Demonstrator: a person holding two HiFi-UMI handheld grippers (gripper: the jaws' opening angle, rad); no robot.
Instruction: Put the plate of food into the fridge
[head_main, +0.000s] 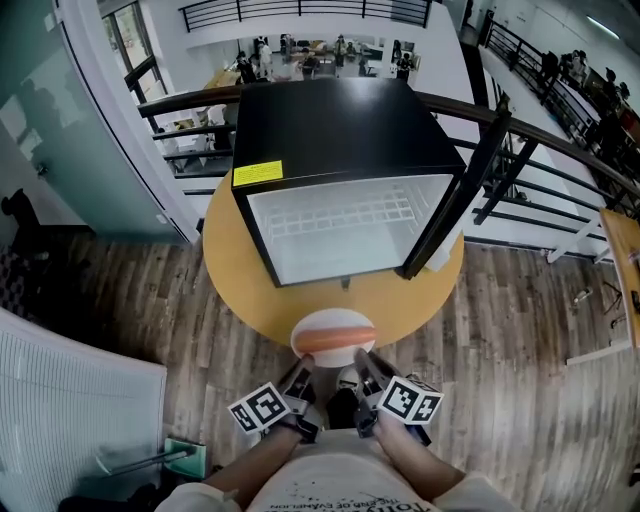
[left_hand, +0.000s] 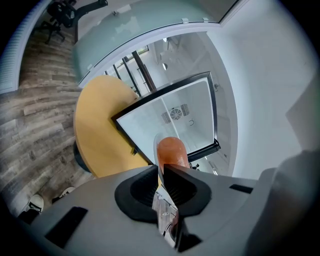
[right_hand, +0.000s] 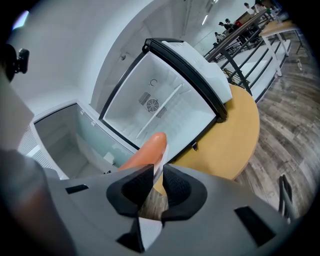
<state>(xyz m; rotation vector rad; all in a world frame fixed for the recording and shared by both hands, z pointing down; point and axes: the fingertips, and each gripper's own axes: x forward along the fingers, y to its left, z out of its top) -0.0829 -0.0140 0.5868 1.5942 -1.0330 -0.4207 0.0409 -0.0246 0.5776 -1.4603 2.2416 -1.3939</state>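
Head view: I hold the plate (head_main: 335, 359), carrying a sausage (head_main: 335, 336), over the desk's (head_main: 240, 275) near edge, before the open fridge (head_main: 340, 150). Left gripper view: my left tongs (left_hand: 161, 175) pinch the plate's rim. Right gripper view: my right tongs (right_hand: 159, 175) pinch the rim too.

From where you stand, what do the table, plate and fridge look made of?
The table is probably wood or laminate: an even matte yellow-tan with no visible grain. The plate is white, thin-rimmed and smooth; ceramic or plastic, I can't tell which. The fridge has a black outer shell with a soft sheen, likely painted metal; its white inner walls look like moulded plastic.
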